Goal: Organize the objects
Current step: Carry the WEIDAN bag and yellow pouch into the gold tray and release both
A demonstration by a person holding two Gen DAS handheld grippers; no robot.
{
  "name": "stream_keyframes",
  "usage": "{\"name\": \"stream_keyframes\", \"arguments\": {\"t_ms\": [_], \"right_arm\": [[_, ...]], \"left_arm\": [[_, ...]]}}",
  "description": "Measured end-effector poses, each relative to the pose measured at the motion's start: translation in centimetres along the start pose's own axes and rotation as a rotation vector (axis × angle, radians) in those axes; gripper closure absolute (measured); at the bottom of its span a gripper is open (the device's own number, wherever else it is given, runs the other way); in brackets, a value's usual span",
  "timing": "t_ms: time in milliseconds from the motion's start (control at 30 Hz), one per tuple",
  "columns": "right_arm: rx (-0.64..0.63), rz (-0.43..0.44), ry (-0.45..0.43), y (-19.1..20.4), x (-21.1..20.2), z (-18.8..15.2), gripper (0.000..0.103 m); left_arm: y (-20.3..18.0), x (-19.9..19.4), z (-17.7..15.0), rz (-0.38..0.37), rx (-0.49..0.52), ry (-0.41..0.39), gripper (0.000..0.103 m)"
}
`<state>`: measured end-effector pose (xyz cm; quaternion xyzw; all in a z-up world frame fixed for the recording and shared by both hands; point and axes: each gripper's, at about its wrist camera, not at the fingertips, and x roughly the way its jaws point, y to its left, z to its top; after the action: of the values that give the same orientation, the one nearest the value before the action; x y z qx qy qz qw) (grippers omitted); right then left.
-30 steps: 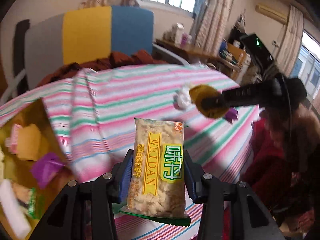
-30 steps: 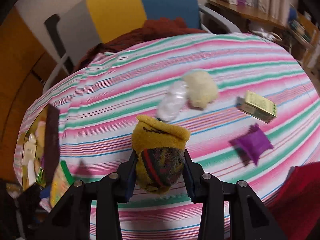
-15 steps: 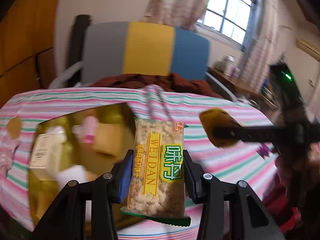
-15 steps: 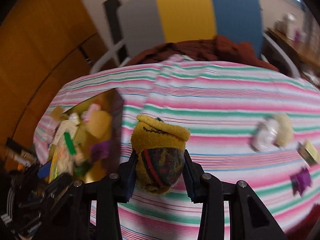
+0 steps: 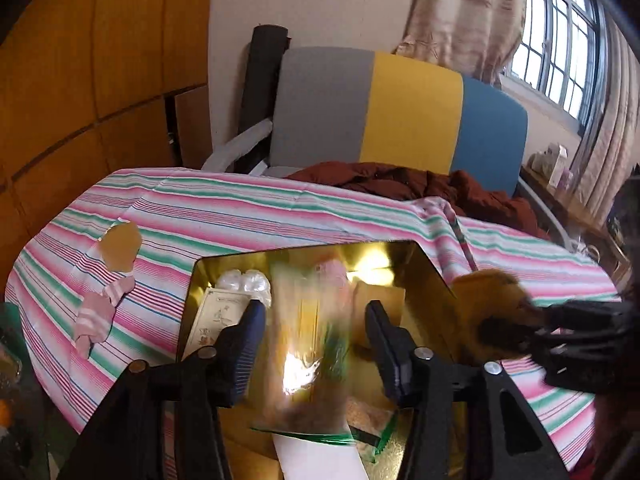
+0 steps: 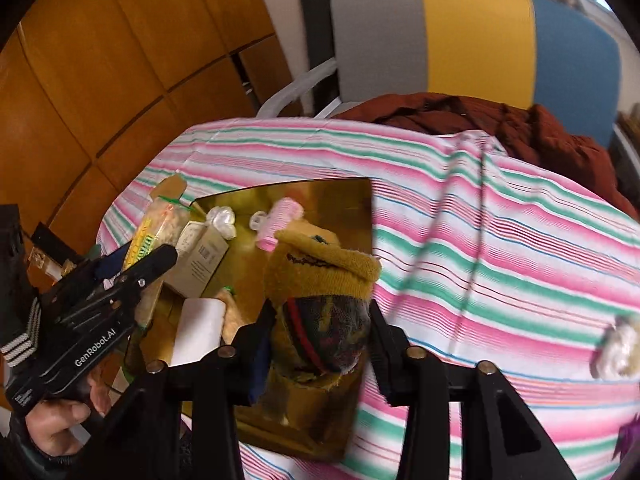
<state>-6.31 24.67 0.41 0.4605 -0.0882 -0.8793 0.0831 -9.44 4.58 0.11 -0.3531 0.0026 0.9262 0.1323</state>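
A shiny gold tray (image 5: 304, 250) (image 6: 280, 188) lies on the striped tablecloth and holds several small items. My left gripper (image 5: 316, 340) hangs over it with its jaws opening. The snack packet (image 5: 312, 336) is a blur between the fingers, with gaps on both sides, and no pad presses on it. My right gripper (image 6: 322, 340) is over the tray's right edge. Its jaws are opening too, but the pads still touch the rolled yellow sock (image 6: 320, 280). In the left wrist view the sock (image 5: 488, 304) shows as a blur at the right. The packet (image 6: 160, 228) also shows in the right wrist view.
A pink striped sock (image 5: 100, 312) and a tan scrap (image 5: 120, 248) lie left of the tray. A white fluffy ball (image 6: 616, 344) and a purple item (image 6: 628, 436) lie far right. Behind the table stands a grey, yellow and blue chair (image 5: 400, 112) with a dark red garment (image 5: 400, 180).
Both grippers swung left across the table to above the gold tray. The left jaws spread and the packet came loose between them. The sock stays in the right gripper.
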Motion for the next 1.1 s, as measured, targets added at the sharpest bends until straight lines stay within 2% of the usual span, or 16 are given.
{"name": "stream_keyframes", "arguments": {"t_ms": [67,167,300,433,500,567,667,767,1100], "right_arm": [[-0.021,-0.002,0.007,0.9,1.1,0.5,0.057],[-0.019,0.008,0.015,1.6,2.5,0.8,0.045],[-0.007,0.012,0.025,1.8,3.2,0.4,0.045],[-0.012,-0.01,0.005,2.1,2.4,-0.5,0.039],[-0.011,-0.019,-0.018,2.3,1.7,-1.0,0.03],[-0.015,-0.045,-0.047,2.6,0.8,-1.5,0.026],[-0.032,-0.095,-0.087,3.0,-0.3,-2.4,0.025],[-0.036,-0.136,-0.118,3.2,-1.2,-3.3,0.017],[-0.036,-0.227,-0.183,3.1,-2.8,-5.4,0.015]], "left_arm": [[0.2,0.0,0.0,0.006,-0.002,-0.001,0.045],[0.3,-0.3,-0.3,0.004,-0.012,0.001,0.044],[0.5,-0.8,-0.2,0.0,-0.038,-0.002,0.044],[0.3,-1.6,-0.5,-0.005,-0.054,-0.007,0.044],[0.0,-2.1,-0.8,-0.004,-0.056,-0.01,0.044],[-0.3,-2.6,-1.1,-0.007,-0.053,-0.011,0.044],[-0.6,-3.0,-1.4,-0.004,-0.047,-0.014,0.044],[-0.8,-3.8,-2.1,0.004,-0.053,-0.016,0.044],[-1.4,-4.7,-4.3,0.036,-0.044,0.007,0.044]]}}
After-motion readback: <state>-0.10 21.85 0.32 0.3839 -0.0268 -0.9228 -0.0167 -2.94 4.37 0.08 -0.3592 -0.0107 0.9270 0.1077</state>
